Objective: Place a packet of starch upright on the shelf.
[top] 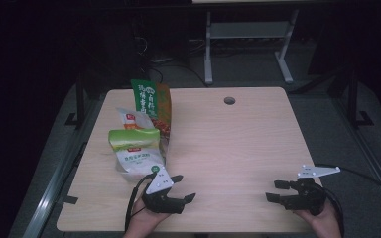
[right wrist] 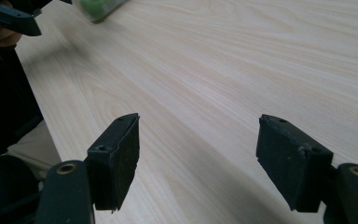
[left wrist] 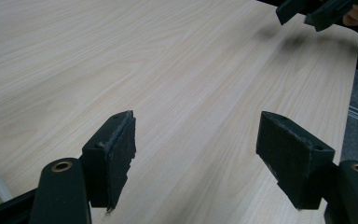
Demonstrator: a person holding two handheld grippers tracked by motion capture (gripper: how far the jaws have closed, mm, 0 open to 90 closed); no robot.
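— Where are the snack bags?

— The white bag with the green top [top: 135, 156] lies just ahead of my left gripper [top: 182, 187], apart from it; the tall green bag [top: 150, 106] stands behind it.

— Anything picked up?

— No. I have both sets of jaws standing apart over bare table [top: 238, 144], the right gripper [top: 274, 191] well off to the side. I judge all the handling is left.
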